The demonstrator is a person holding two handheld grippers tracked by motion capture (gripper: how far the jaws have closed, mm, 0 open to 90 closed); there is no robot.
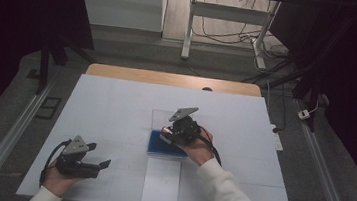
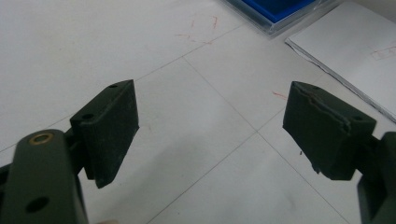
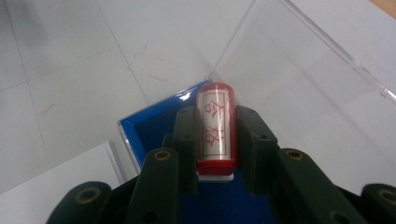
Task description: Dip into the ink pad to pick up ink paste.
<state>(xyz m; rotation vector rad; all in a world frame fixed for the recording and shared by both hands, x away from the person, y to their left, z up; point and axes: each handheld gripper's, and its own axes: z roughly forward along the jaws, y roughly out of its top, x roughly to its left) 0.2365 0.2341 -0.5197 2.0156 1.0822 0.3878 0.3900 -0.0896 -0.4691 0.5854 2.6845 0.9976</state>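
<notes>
In the high view, the right gripper [image 1: 175, 133] sat near the centre of the frame, over the blue ink pad [image 1: 166, 145]. Its own view showed the jaws closed tight on a red stamp [image 3: 215, 126], which stood between them in the middle of the frame with red characters on its clear label. The stamp hung above the blue pad's upper corner. The pad's clear lid [image 3: 299, 88] lay folded open toward the upper right of that frame.

The left gripper [image 1: 93, 162] rested in the lower left of the high view, well apart from the pad, its jaws spread wide with nothing between them. In the left gripper view, the white table cover [image 2: 187, 116] lay under the gap.

A white sheet of paper [image 1: 161, 183] lay just below the pad in the high view, at the bottom centre of the frame.
</notes>
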